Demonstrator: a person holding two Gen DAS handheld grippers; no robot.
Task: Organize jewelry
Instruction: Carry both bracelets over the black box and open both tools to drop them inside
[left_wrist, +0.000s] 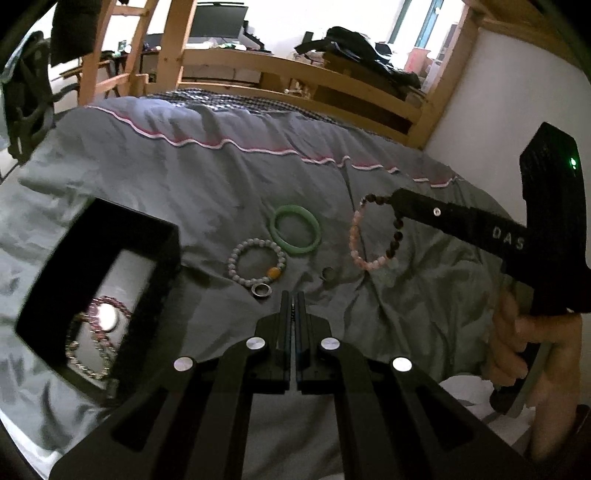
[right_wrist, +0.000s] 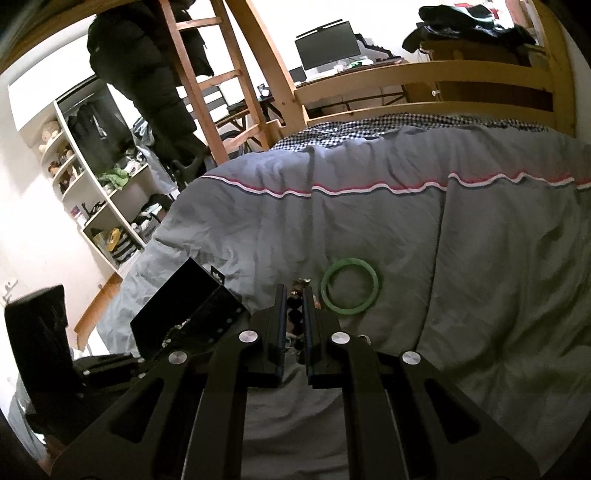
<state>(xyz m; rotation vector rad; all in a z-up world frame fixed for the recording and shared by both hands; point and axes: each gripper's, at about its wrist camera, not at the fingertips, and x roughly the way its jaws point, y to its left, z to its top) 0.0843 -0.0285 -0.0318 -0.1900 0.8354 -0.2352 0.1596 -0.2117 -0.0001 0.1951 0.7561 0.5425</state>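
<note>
A black jewelry box (left_wrist: 110, 280) stands open on the grey duvet at the left, with beaded bracelets (left_wrist: 92, 339) inside; it also shows in the right wrist view (right_wrist: 192, 310). On the duvet lie a green bangle (left_wrist: 294, 229), a white bead bracelet (left_wrist: 257, 266) with an orange bead, a silver ring (left_wrist: 261, 291) and a small dark ring (left_wrist: 327, 274). My right gripper (left_wrist: 393, 201) is shut on a pink and brown bead bracelet (left_wrist: 373, 236) and holds it above the duvet; its dark beads (right_wrist: 294, 308) sit between the fingers. My left gripper (left_wrist: 293, 306) is shut with tiny dark beads in its narrow gap.
The wooden bed frame (left_wrist: 295, 74) runs along the far side, with a ladder (right_wrist: 207, 85) at the left. A white shelf unit (right_wrist: 92, 192) stands beyond the bed's left edge. The green bangle (right_wrist: 349, 285) lies just right of my right fingertips.
</note>
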